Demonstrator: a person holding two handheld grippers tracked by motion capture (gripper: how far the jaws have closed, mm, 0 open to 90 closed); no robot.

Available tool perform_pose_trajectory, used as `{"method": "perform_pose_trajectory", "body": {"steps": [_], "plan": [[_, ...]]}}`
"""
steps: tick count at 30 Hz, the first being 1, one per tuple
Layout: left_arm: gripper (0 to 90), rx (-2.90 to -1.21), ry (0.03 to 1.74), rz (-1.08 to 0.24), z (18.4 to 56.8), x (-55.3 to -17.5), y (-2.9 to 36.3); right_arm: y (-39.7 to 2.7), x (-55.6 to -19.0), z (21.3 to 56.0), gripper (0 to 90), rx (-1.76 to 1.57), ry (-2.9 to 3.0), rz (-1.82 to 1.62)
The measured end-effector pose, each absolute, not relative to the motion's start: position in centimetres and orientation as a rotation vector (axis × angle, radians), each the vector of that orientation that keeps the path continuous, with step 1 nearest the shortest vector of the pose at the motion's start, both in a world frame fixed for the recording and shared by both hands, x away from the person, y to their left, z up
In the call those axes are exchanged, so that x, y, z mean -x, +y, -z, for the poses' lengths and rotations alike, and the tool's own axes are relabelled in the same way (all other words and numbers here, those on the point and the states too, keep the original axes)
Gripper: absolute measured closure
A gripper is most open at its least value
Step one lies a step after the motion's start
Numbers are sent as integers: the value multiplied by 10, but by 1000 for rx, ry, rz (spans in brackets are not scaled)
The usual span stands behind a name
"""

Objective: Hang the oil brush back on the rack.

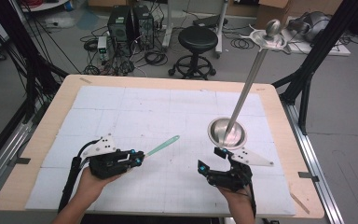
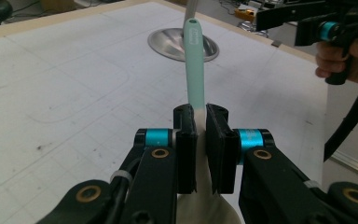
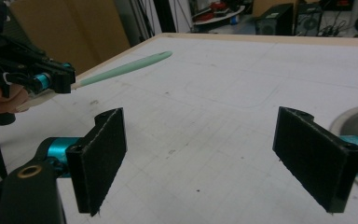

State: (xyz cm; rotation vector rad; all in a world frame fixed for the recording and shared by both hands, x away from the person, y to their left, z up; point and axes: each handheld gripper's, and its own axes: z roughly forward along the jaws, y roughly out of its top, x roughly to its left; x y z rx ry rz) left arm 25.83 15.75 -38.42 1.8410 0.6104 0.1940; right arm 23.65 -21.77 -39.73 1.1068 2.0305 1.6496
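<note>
While the left gripper (image 1: pixel 139 156) pinches the pale end of a mint-green spatula (image 1: pixel 162 146), the tool's handle juts out free above the white mat (image 1: pixel 135 112), pointing toward the round steel base (image 1: pixel 227 132) of a metal stand. In the left gripper view the two black jaws are pressed close together on the spatula's cream-coloured blade (image 2: pixel 200 140), with the green handle (image 2: pixel 195 65) rising straight ahead past them and nothing supporting its far end.

The right gripper (image 1: pixel 210 161) hovers just beside the steel base with its jaws spread wide and nothing between them; its own view shows bare mat between the pads (image 3: pixel 100 158).

The spatula looks light, slim and smooth, probably silicone over a stiffer core, so the handle should keep its line while the blade end may flex and squash under pressure. A grip on the soft blade could let the tool pivot or droop. The firmer hold, as I judge it, is across the handle's middle, flat sides against the pads, where the second gripper could take it without slipping.
</note>
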Motion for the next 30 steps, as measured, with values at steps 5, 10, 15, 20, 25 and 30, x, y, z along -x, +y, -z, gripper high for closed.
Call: {"method": "perform_pose_trajectory", "body": {"steps": [5,10,15,20,25,30], "plan": [[822,-1834,586,-177,383,-253,147,-200,-243,396,165,-1092,2072,-1688],[822,-1828,560,-165,382,-248,139,-187,-248,395,169,-1076,2104,-1719],[821,-1841,541,-163,380,-245,133,-172,-253,392,186,-1048,2127,-1776],[821,-1849,536,-166,380,-244,131,-164,-254,388,231,-1027,2117,-1832],[821,-1848,528,-169,380,-241,129,-163,-255,381,290,-1005,2096,-1891],[820,-1849,526,-175,380,-240,129,-162,-254,377,352,-988,2086,-1933]]}}
